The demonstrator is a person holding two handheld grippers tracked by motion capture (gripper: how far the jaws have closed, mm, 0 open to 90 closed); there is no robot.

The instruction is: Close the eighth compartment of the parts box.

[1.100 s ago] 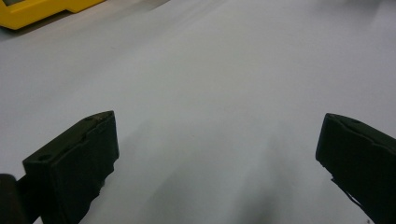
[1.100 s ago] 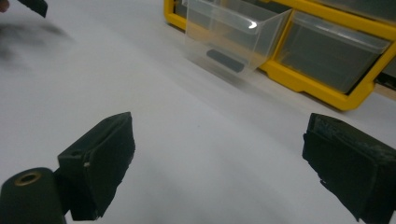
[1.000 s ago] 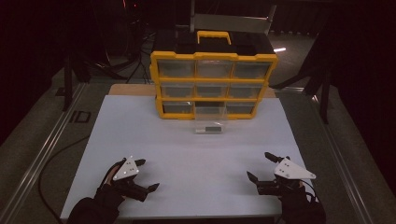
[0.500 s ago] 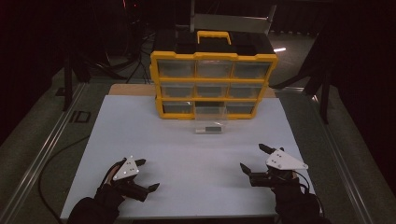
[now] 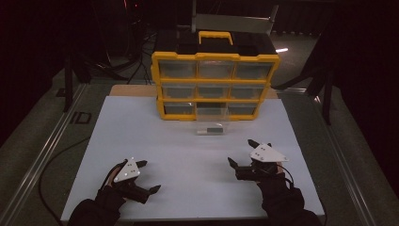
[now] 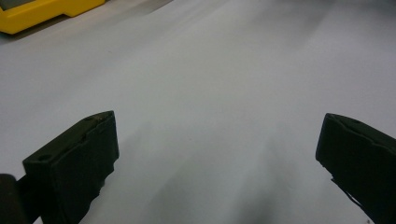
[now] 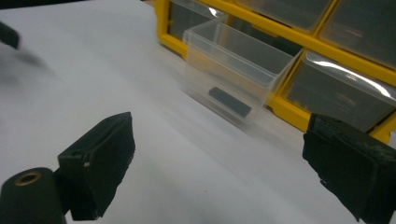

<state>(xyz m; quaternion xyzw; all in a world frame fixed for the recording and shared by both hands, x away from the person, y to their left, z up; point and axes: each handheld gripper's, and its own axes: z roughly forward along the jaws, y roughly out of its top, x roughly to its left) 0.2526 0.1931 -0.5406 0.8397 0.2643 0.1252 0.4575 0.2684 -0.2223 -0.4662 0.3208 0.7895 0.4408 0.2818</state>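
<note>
White table [image 5: 188,155], right tongs [image 5: 241,154] moved nearer clear drawer [image 5: 211,120], left tongs [image 5: 148,177] unmoved, both open

- No brand, label, number or sign can be read on the yellow drawer cabinet [image 5: 215,82] at the upper middle of the high view; its drawer fronts are plain.
- The clear drawer [image 7: 236,72] at the upper middle of the right gripper view bears no lettering, and neither does the small dark piece [image 7: 229,101] inside it.
- Dark marks on the floor rail [image 5: 81,117] at the left of the high view resemble letters but are too blurred to read.
</note>
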